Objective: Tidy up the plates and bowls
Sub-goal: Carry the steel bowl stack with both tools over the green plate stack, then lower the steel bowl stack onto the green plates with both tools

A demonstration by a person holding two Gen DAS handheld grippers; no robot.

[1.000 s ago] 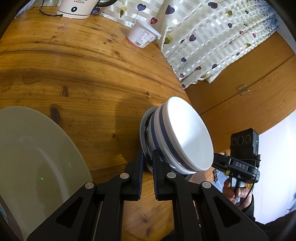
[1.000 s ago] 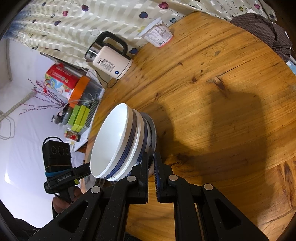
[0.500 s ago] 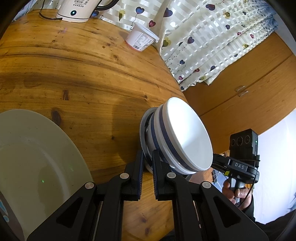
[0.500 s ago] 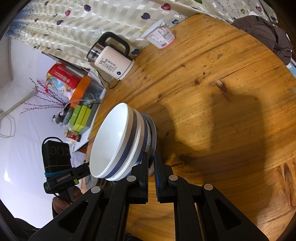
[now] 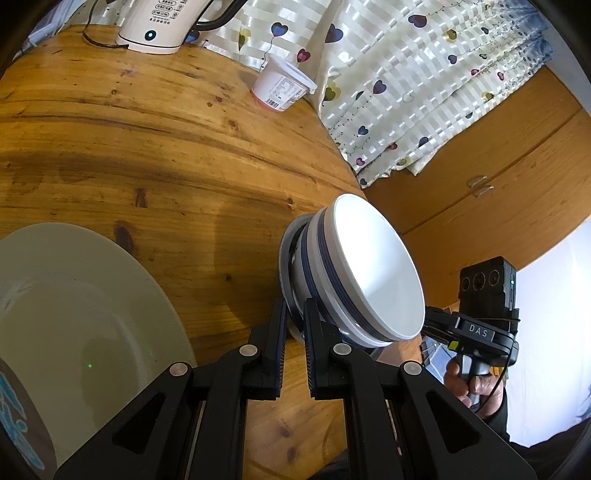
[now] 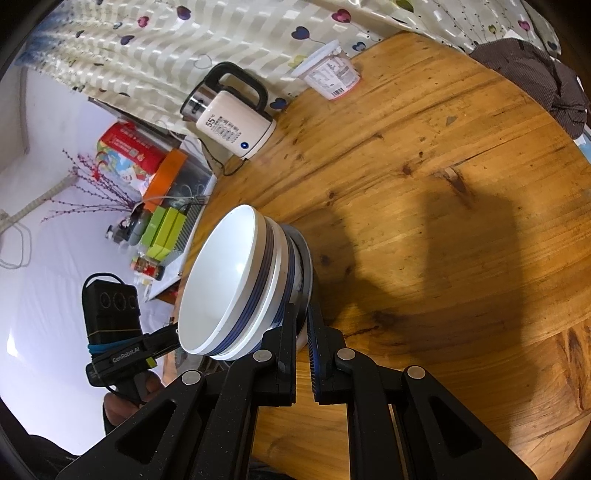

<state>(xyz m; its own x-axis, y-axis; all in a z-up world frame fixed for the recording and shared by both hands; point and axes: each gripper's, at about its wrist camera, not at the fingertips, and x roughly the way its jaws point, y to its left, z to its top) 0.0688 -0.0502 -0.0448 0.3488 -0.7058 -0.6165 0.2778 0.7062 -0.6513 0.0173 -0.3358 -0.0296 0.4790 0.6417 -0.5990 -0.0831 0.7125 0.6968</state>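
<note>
Left wrist view: left gripper (image 5: 293,325) pinches the rim of the small plate (image 5: 286,258) under the nested blue-striped bowls (image 5: 362,269), held over the round wooden table (image 5: 155,147) near its right edge. Large plate (image 5: 81,314) lies left. Risk: bowls slide off if tilted. Kettle (image 5: 159,22) looms nearer than earlier.

Right wrist view: right gripper (image 6: 302,328) pinches the plate's opposite rim; stack barely shifted.

The large plate (image 5: 85,332) runs off the left wrist view at nine o'clock. The kettle (image 5: 162,22) is cropped at twelve. The bowl stack (image 6: 240,291) hides where the fingers (image 6: 288,328) meet its lowest rim.
</note>
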